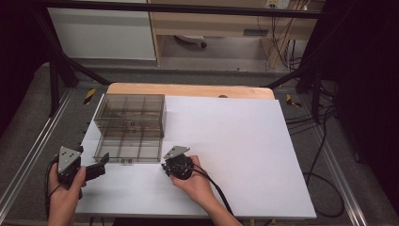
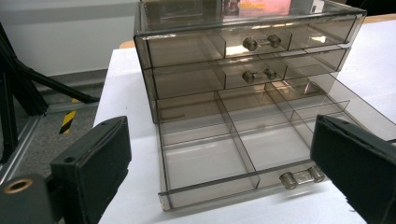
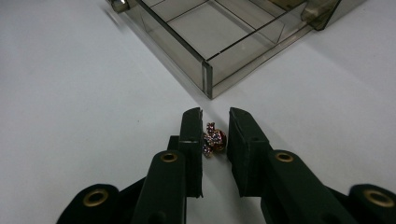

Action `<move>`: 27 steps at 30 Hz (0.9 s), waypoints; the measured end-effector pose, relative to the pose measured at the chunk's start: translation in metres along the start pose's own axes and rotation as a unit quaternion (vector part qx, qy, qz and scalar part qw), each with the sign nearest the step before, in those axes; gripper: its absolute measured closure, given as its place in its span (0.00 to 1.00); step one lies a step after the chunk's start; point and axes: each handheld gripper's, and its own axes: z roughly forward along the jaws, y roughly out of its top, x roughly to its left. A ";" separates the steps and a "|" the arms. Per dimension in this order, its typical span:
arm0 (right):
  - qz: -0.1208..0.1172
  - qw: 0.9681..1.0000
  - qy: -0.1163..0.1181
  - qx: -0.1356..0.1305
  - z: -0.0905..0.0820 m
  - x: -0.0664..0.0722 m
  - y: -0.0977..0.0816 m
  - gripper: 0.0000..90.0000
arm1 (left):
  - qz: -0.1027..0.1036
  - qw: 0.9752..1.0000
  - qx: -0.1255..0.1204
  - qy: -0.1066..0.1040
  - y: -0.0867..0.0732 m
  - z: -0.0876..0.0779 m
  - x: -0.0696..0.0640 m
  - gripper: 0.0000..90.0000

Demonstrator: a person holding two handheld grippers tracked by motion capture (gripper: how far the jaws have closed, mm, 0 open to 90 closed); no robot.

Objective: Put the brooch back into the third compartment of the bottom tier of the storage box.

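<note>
A smoky clear drawer cabinet (image 1: 130,114) stands at the table's left. Its bottom drawer (image 1: 123,149) is pulled out, and the divided compartments (image 2: 205,158) hold nothing. On the white surface just off the drawer's corner (image 3: 207,77) lies a small sparkling jewelled trinket (image 3: 214,139). My right gripper (image 3: 215,116) is shut on it, both pads against its sides, and the same gripper (image 1: 167,166) sits low by the drawer's right front corner. The left gripper (image 1: 99,165) rests at the drawer's left front. Its jaws (image 2: 219,154) stand wide open, looking across the drawer and its handle (image 2: 301,177).
The white tabletop (image 1: 235,150) stretches wide to the right of the cabinet. The two upper drawers (image 2: 254,44) are closed. Cables (image 1: 214,188) trail from my right hand toward the front edge. Black frame bars (image 1: 61,70) and floor cables (image 1: 324,141) flank the table.
</note>
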 end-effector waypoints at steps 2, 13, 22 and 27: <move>0.001 1.000 0.003 0.000 0.000 -0.002 0.000 0.87 | 0.002 1.000 0.000 -0.001 0.001 0.000 -0.001 0.06; 0.000 1.000 0.011 -0.007 -0.001 -0.004 -0.002 0.87 | 0.000 1.000 -0.008 0.004 0.001 -0.003 0.001 0.07; 0.000 1.000 0.013 -0.014 -0.005 -0.008 -0.003 0.87 | -0.002 1.000 -0.001 0.002 0.000 -0.001 0.003 0.07; 0.005 1.000 0.011 -0.022 -0.011 -0.012 -0.005 0.87 | 0.003 1.000 0.000 -0.002 0.001 0.000 0.000 0.07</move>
